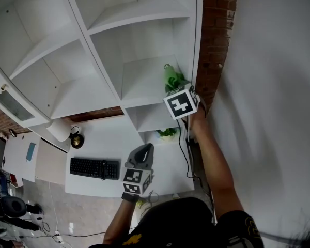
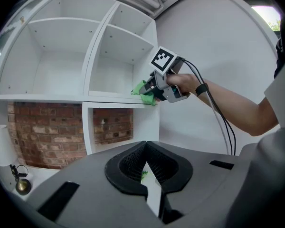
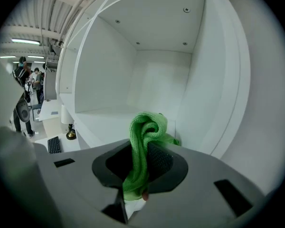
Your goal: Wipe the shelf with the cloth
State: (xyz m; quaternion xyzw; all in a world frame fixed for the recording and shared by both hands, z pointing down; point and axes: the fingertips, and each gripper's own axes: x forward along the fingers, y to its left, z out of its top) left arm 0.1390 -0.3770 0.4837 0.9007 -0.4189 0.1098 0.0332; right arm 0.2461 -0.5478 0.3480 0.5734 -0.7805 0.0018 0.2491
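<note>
A bunched green cloth [image 3: 147,127] is pinched in my right gripper [image 3: 145,148], which is shut on it. The cloth [image 1: 170,78] rests on a board of the white shelf unit [image 1: 142,79], in the right-hand compartment close to its side wall. From the left gripper view, the cloth [image 2: 145,90] touches the front edge of that board beneath the right gripper [image 2: 154,87]. My left gripper [image 1: 146,149] hangs lower, above the desk, away from the shelf. Its jaws [image 2: 145,146] meet at the tips and hold nothing.
Below the shelf a white desk [image 1: 119,138] carries a black keyboard [image 1: 94,168], a brass bell [image 1: 76,140], a white roll [image 1: 59,129] and a small green item [image 1: 167,133]. Brick wall [image 1: 217,35] flanks the shelf's right side. Cables [image 1: 186,159] trail from the right gripper.
</note>
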